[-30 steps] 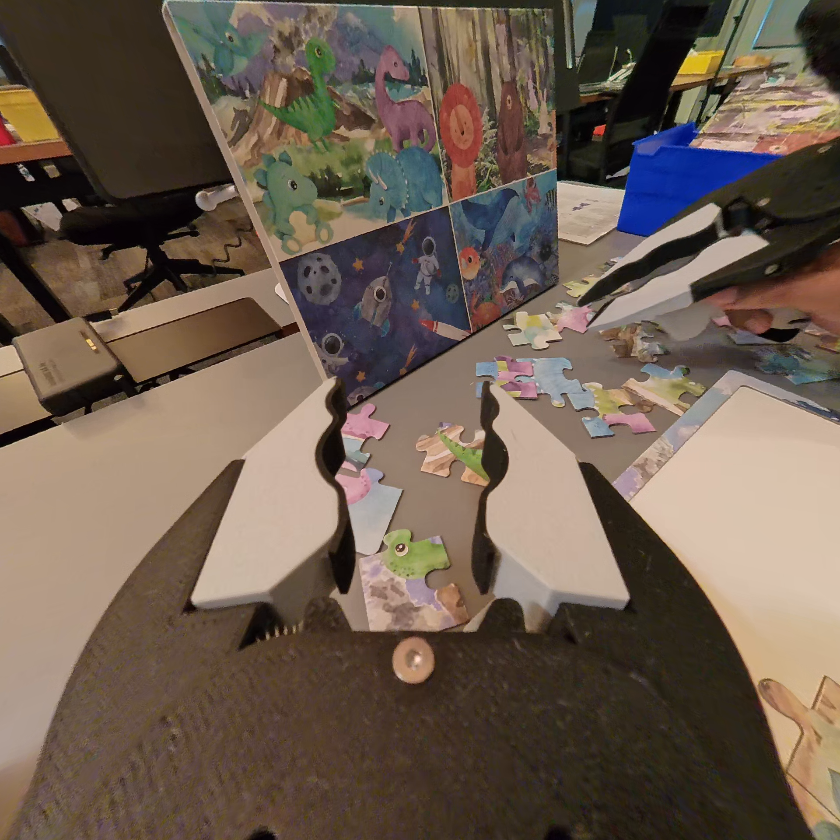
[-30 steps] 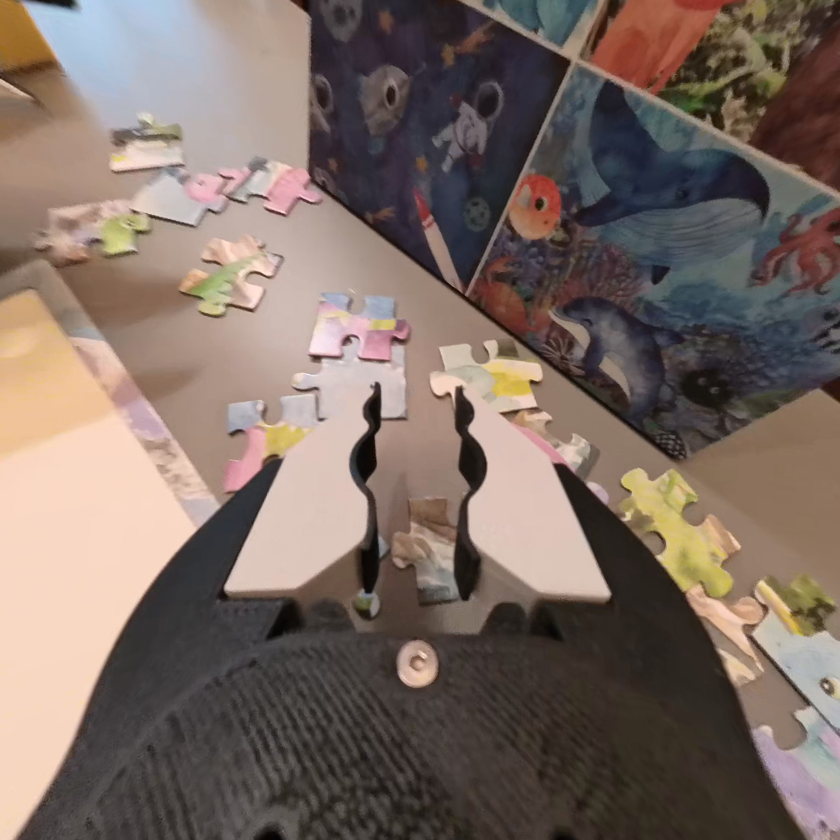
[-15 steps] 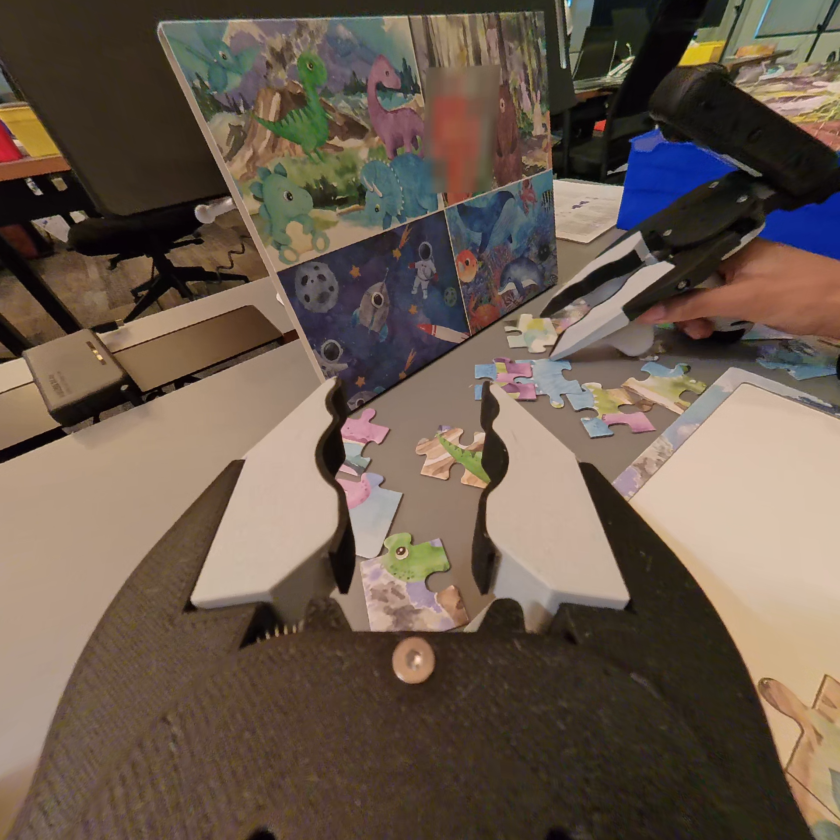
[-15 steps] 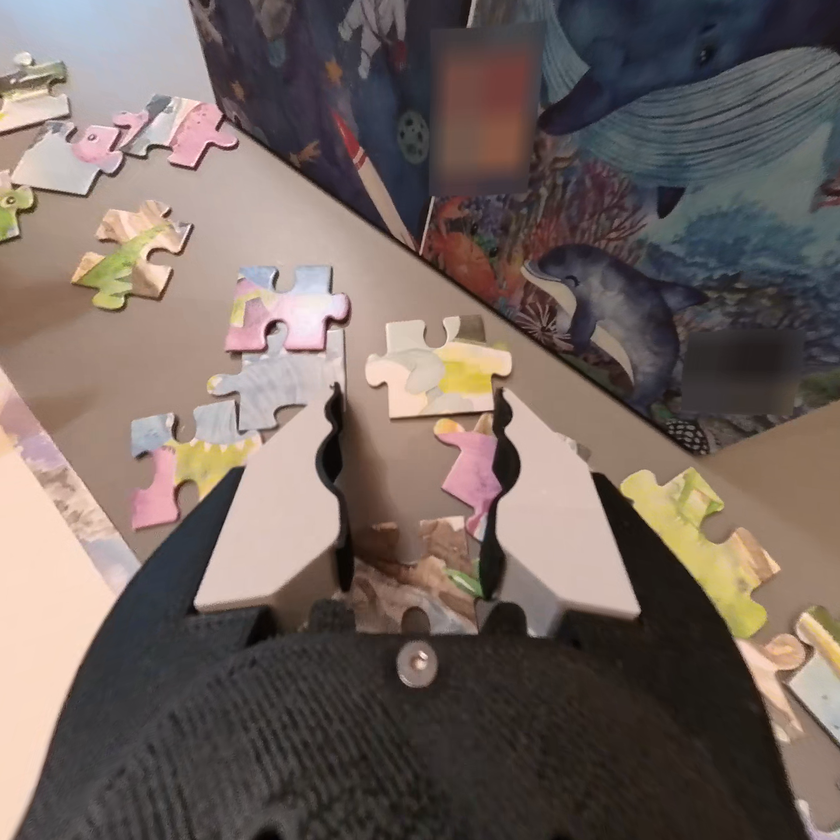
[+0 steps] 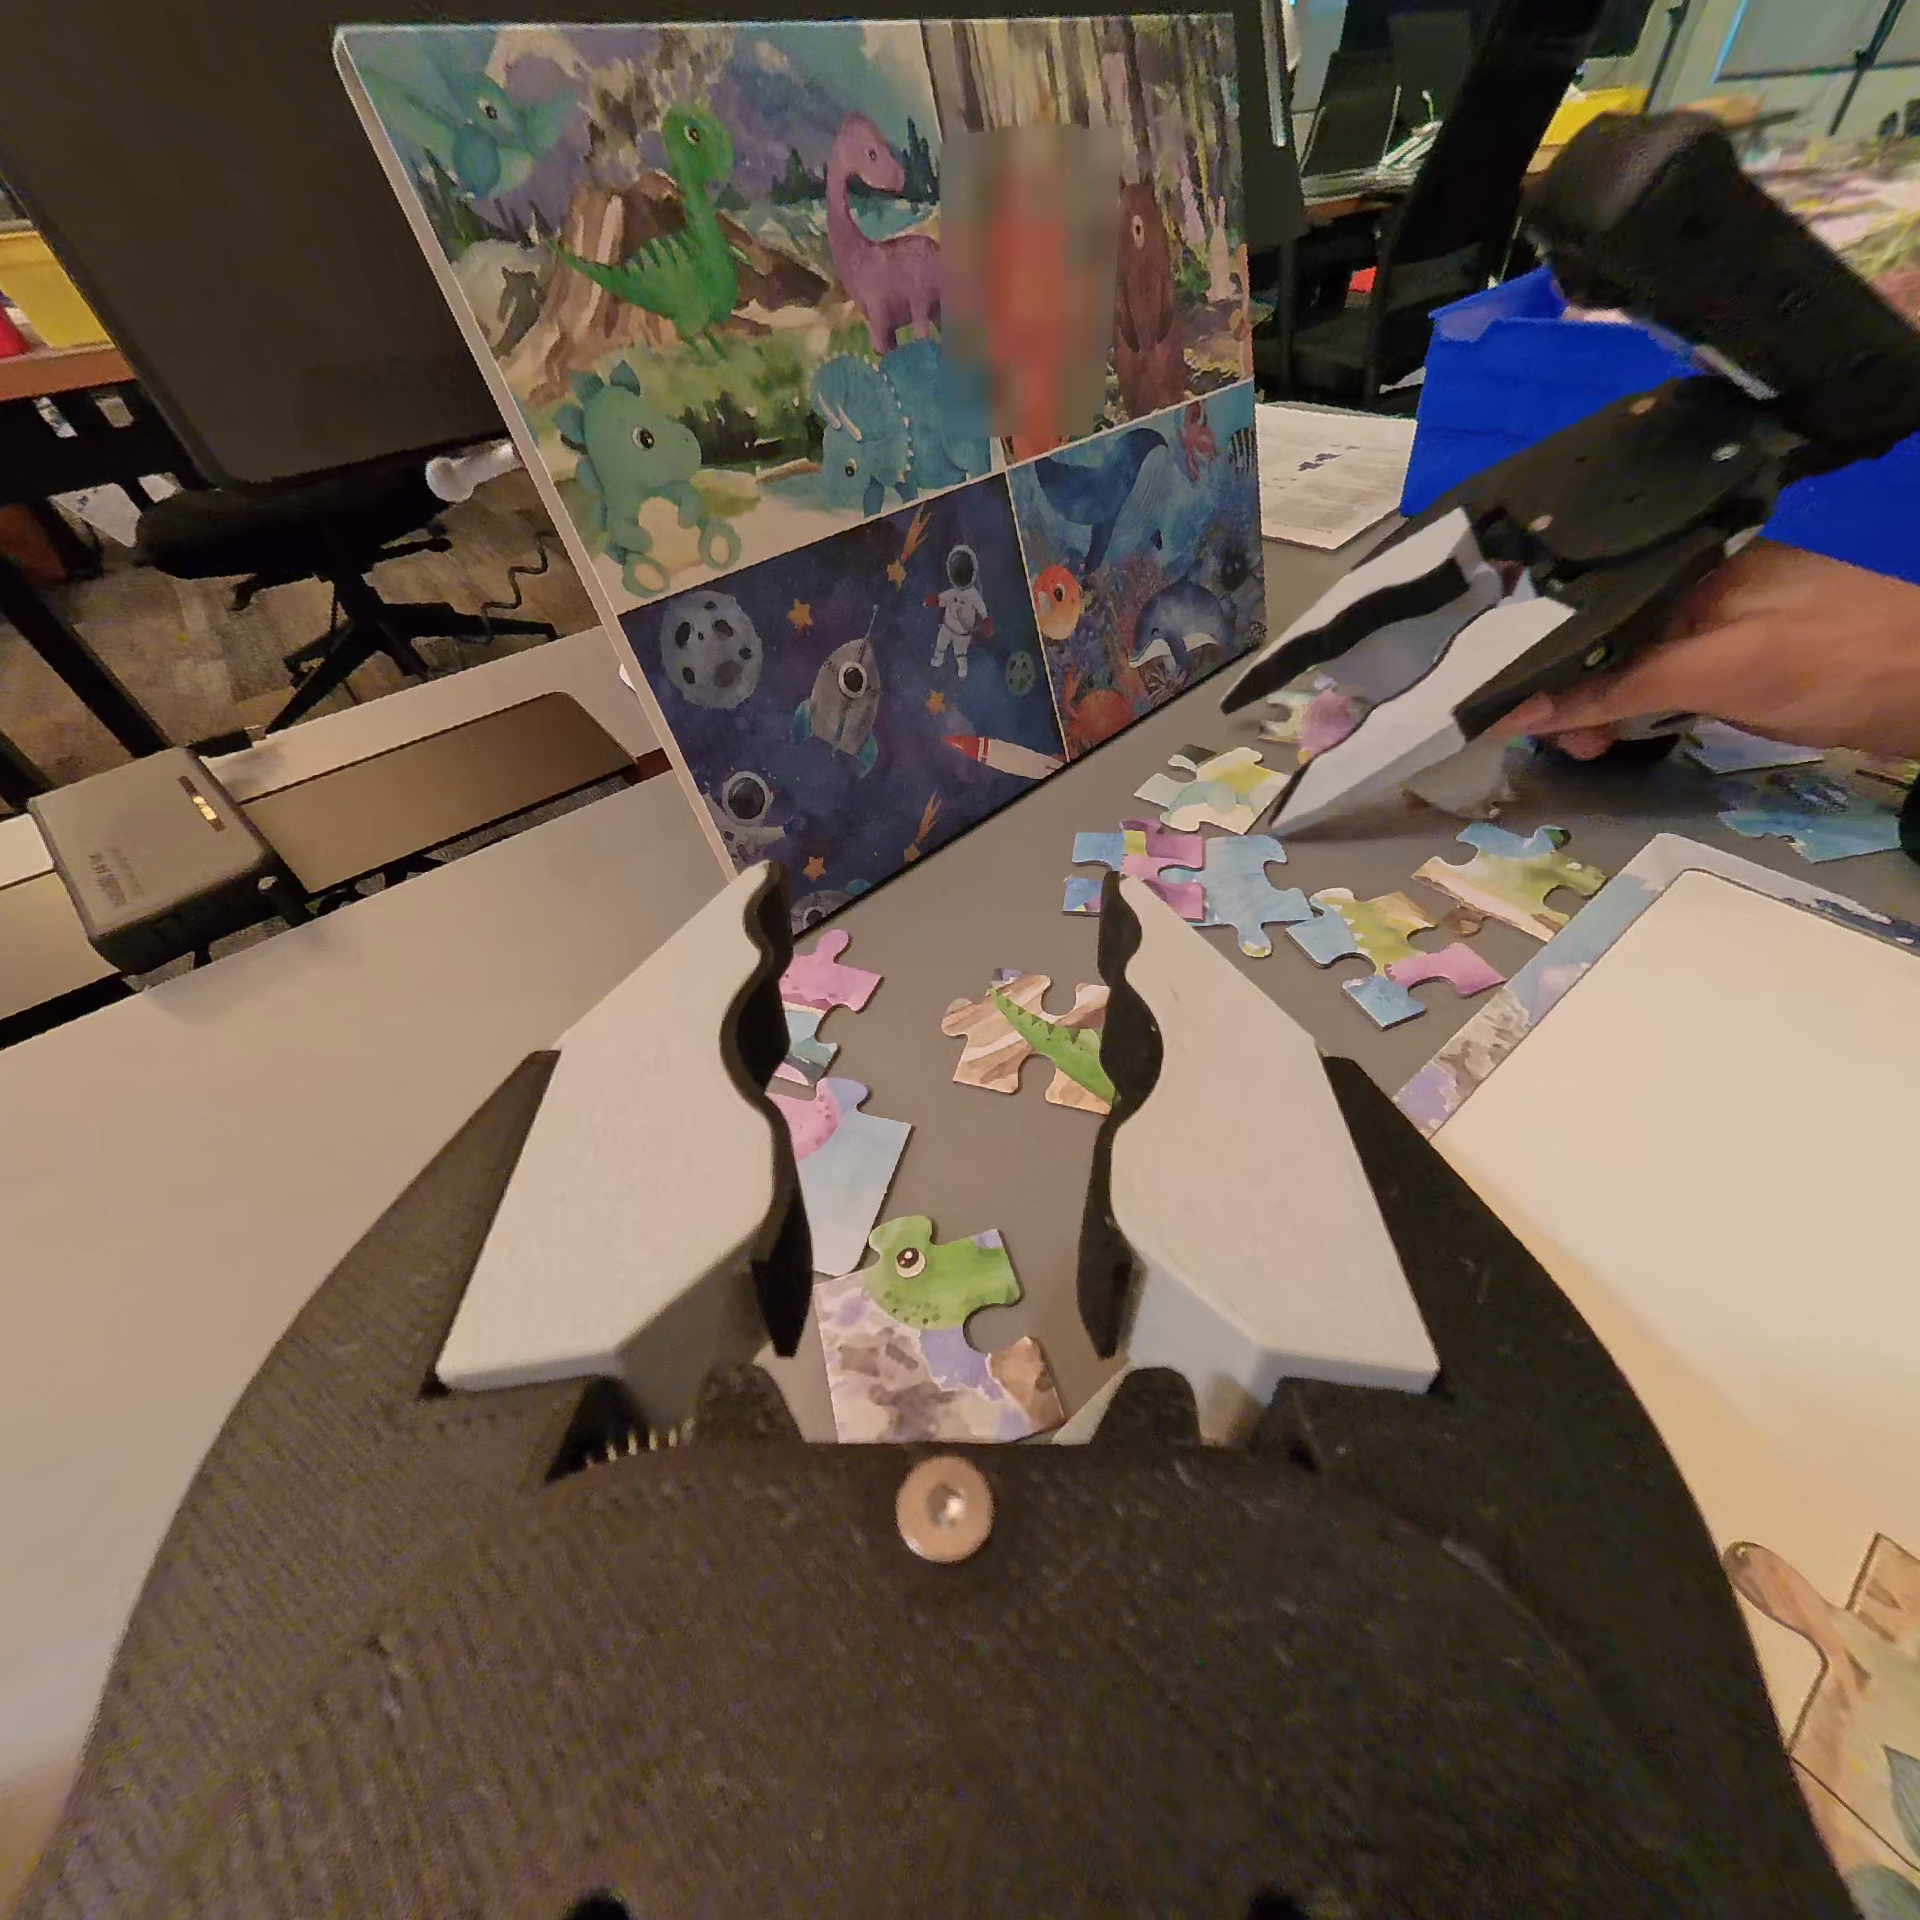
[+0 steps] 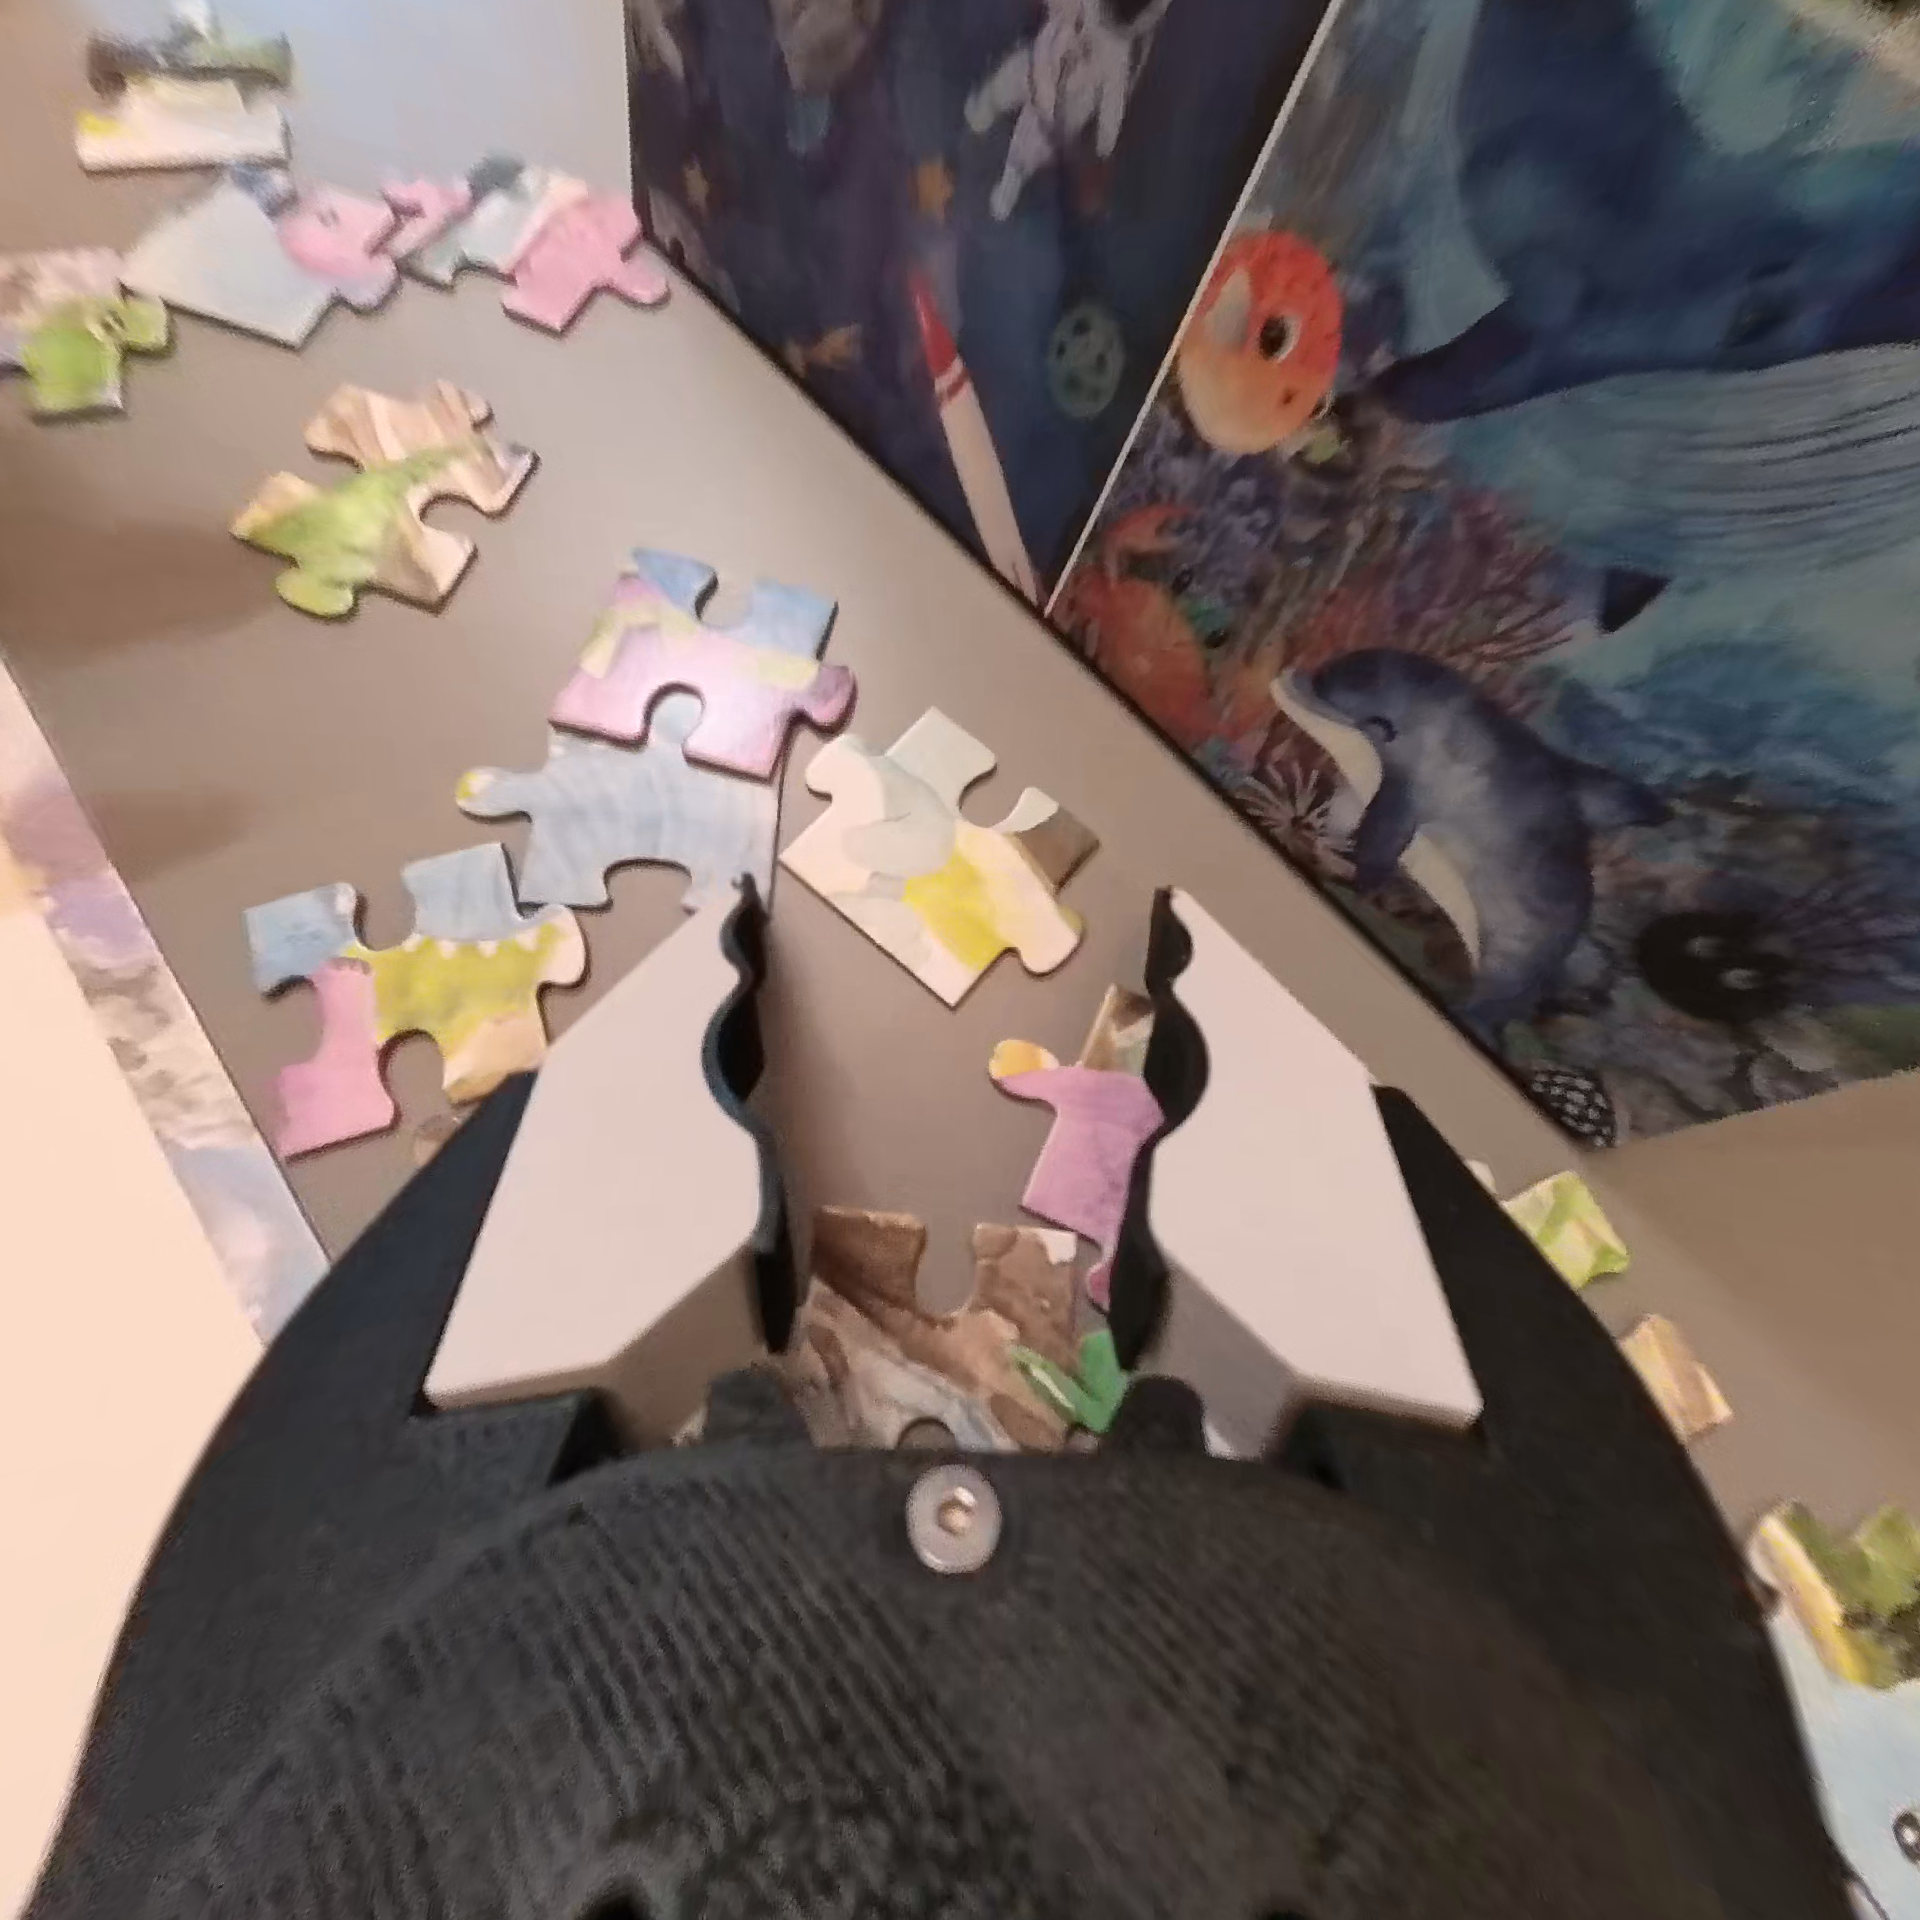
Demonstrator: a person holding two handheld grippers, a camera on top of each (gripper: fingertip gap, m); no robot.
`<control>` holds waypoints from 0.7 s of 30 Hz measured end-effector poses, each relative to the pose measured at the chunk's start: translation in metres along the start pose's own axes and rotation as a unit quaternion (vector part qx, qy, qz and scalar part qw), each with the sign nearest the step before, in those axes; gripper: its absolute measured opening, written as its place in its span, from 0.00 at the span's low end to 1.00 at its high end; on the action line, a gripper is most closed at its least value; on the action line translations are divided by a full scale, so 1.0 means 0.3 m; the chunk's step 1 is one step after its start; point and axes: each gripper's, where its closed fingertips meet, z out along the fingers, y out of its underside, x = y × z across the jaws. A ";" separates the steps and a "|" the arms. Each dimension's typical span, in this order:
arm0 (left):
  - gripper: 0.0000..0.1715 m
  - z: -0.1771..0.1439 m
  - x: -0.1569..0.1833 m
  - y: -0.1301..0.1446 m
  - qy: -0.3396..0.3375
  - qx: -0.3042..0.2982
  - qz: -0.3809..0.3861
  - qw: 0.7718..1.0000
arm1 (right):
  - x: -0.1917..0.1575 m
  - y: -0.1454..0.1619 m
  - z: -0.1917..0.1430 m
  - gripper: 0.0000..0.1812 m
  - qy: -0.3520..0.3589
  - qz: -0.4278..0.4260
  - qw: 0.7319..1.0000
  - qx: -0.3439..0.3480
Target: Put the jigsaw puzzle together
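Loose jigsaw pieces lie on the grey table (image 5: 966, 935). My left gripper (image 5: 940, 904) is open and empty above a green dinosaur-head piece (image 5: 935, 1288), with a brown-green piece (image 5: 1029, 1039) ahead. My right gripper (image 6: 954, 904) is open and low over the table. A brown rock piece (image 6: 935, 1340) lies between its finger bases, a purple piece (image 6: 1091, 1132) is by its right finger, and a pale yellow piece (image 6: 935, 852) is just ahead. The right gripper also shows in the left wrist view (image 5: 1257, 769), held by a hand.
An upright picture board (image 5: 883, 416) stands behind the pieces, close to my right gripper (image 6: 1455, 520). A white puzzle tray (image 5: 1662, 1091) lies to the right, with a few fitted pieces at its near corner (image 5: 1849, 1683). A blue bin (image 5: 1507, 416) stands at the back right.
My right gripper has opened wider, dropped toward the table and moved closer to the picture board. My left gripper has stayed in place.
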 end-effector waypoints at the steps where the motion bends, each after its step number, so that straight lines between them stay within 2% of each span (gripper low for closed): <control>1: 0.34 0.001 0.000 0.002 0.000 -0.001 -0.001 1.000 | -0.004 -0.004 0.003 0.39 -0.004 0.004 1.000 0.001; 4: 0.34 0.001 -0.001 0.003 0.001 -0.001 -0.004 1.000 | -0.018 0.007 0.003 0.34 -0.033 0.035 0.999 -0.007; 7: 0.34 0.001 -0.002 0.004 0.001 -0.002 -0.004 1.000 | -0.006 0.017 -0.009 0.24 -0.027 0.036 0.999 -0.006; 14: 0.34 -0.001 -0.003 0.002 0.000 0.000 -0.002 1.000 | -0.020 0.025 -0.020 0.22 -0.023 0.013 1.000 -0.006; 21: 0.34 -0.002 -0.007 0.002 -0.002 -0.001 -0.002 1.000 | -0.031 0.004 -0.056 0.21 -0.046 0.051 0.997 0.021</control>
